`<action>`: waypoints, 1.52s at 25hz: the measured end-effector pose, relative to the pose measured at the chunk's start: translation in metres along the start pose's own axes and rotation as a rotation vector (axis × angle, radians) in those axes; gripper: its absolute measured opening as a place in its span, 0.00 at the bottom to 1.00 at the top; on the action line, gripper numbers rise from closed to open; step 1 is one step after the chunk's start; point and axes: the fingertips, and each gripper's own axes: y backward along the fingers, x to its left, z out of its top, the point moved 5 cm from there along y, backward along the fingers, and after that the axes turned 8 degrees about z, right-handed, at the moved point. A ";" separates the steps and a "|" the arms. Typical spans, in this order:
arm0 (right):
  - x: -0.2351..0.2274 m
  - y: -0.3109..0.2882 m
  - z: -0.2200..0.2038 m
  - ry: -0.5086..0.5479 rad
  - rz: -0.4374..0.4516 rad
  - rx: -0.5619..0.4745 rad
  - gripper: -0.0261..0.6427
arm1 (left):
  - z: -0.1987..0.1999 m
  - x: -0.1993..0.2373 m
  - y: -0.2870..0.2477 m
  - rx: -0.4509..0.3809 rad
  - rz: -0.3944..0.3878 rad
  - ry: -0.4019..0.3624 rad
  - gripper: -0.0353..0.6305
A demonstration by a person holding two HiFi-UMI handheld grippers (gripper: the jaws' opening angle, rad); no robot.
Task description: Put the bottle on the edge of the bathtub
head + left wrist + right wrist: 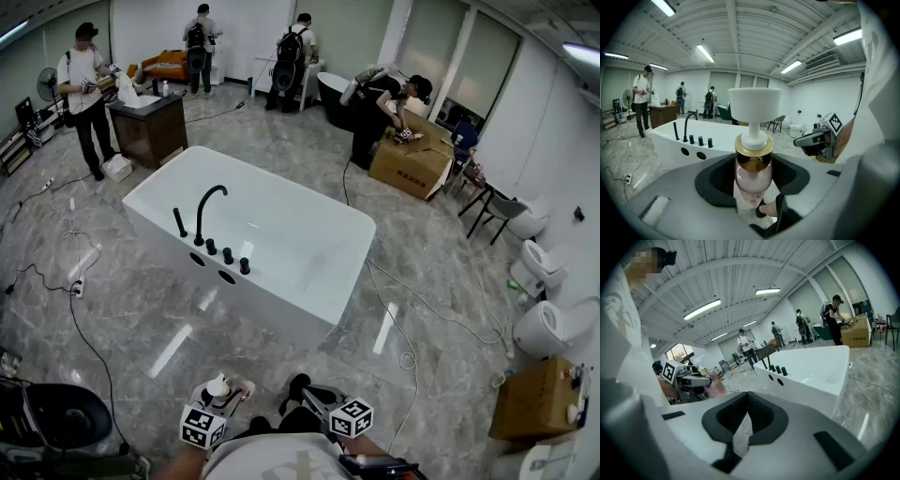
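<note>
Left tongs (752, 185) pinch the pump bottle (753, 145), right tongs (743, 427) closed and empty; on the bathtub (281, 298) rim at twelve o'clock, a tilted release could topple it!

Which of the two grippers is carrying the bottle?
The left gripper: a pink bottle with a white pump top stands between its jaws; the right gripper's jaws hold nothing.
</note>
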 end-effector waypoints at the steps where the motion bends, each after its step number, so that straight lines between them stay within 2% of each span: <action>1: 0.004 0.005 -0.002 -0.001 -0.006 -0.004 0.05 | -0.002 -0.004 0.003 0.005 -0.004 -0.001 0.38; 11: 0.014 0.039 -0.019 -0.014 -0.057 -0.022 0.05 | -0.006 -0.047 0.001 0.024 -0.083 -0.034 0.38; 18: 0.011 0.065 -0.020 0.002 -0.080 -0.020 0.05 | -0.004 -0.071 -0.010 0.031 -0.107 -0.034 0.38; 30: -0.003 0.086 -0.028 -0.037 -0.111 -0.019 0.05 | -0.011 -0.099 -0.011 0.059 -0.094 -0.012 0.38; 38: -0.008 0.089 -0.029 -0.050 -0.166 -0.023 0.05 | -0.012 -0.104 -0.017 0.060 -0.143 -0.032 0.38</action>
